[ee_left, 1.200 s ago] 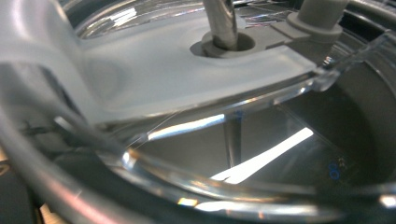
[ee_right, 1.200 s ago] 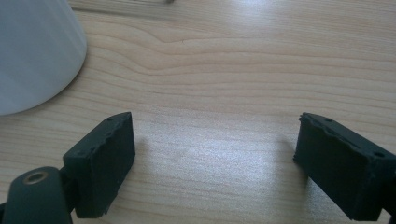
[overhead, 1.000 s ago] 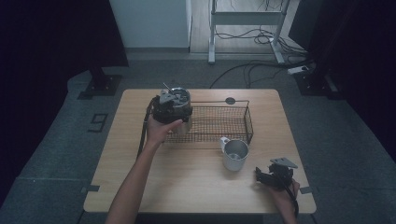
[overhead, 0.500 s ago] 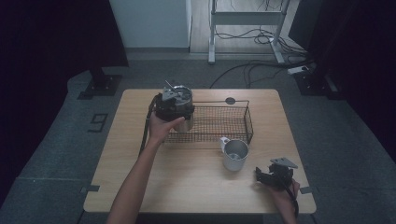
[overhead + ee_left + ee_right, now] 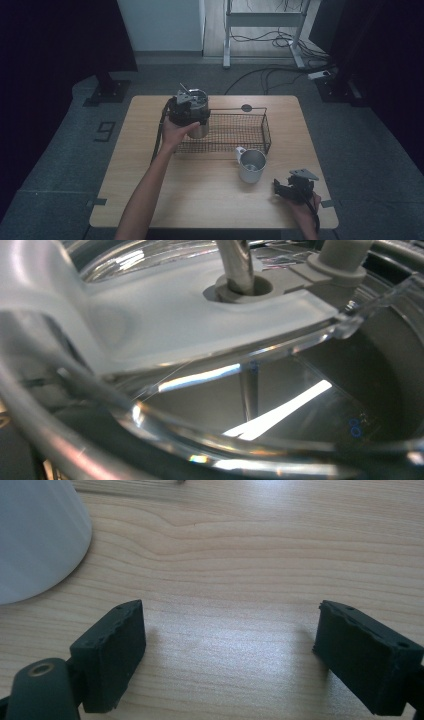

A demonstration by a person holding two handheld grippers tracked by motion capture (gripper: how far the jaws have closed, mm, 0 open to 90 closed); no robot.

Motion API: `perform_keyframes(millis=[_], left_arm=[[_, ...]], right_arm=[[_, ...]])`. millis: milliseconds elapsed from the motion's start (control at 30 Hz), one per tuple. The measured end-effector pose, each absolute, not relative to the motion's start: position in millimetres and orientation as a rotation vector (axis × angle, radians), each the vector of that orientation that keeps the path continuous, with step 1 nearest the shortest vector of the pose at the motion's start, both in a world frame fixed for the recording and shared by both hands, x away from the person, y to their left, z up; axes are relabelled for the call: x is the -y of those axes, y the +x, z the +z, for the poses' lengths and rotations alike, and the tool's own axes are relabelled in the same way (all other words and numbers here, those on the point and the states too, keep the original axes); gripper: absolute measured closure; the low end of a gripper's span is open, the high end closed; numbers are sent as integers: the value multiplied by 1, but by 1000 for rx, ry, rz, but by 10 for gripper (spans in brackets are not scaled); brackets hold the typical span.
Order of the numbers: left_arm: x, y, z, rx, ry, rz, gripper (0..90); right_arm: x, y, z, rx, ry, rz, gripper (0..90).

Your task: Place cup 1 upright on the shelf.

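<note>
My left gripper point(image 5: 186, 109) is shut on a steel tumbler point(image 5: 200, 129) and holds it upright at the left end of a black wire basket point(image 5: 265, 131). In the left gripper view the tumbler's clear lid point(image 5: 190, 315) and its metal straw point(image 5: 235, 265) are very close, and the jaws are hidden. My right gripper point(image 5: 279, 187) rests at the table's front right corner. Its jaws point(image 5: 230, 645) stand apart over bare wood with nothing between them. A white mug point(image 5: 251, 165) stands just left of it, and its side point(image 5: 35, 535) is at the upper left of the right gripper view.
The light wooden table point(image 5: 200, 190) has bare room in front of the basket and at its left. The floor around it is dark grey, with a metal stand and cables behind.
The left gripper and the tumbler have edged slightly right, toward the basket's left end. The right gripper has kept still.
</note>
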State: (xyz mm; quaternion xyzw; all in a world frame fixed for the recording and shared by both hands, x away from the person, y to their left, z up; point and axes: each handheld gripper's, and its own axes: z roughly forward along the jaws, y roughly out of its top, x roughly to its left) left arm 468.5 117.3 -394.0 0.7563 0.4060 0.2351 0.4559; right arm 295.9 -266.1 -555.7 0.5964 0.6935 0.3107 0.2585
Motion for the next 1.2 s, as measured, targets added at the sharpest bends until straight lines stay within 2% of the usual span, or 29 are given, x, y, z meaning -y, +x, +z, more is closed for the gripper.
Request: perform_keyframes(millis=[1200], left_arm=[[-112,489,-426,-1062,1904,547,41]], right_arm=[[266,296,-556,-1879,1617,842,129]])
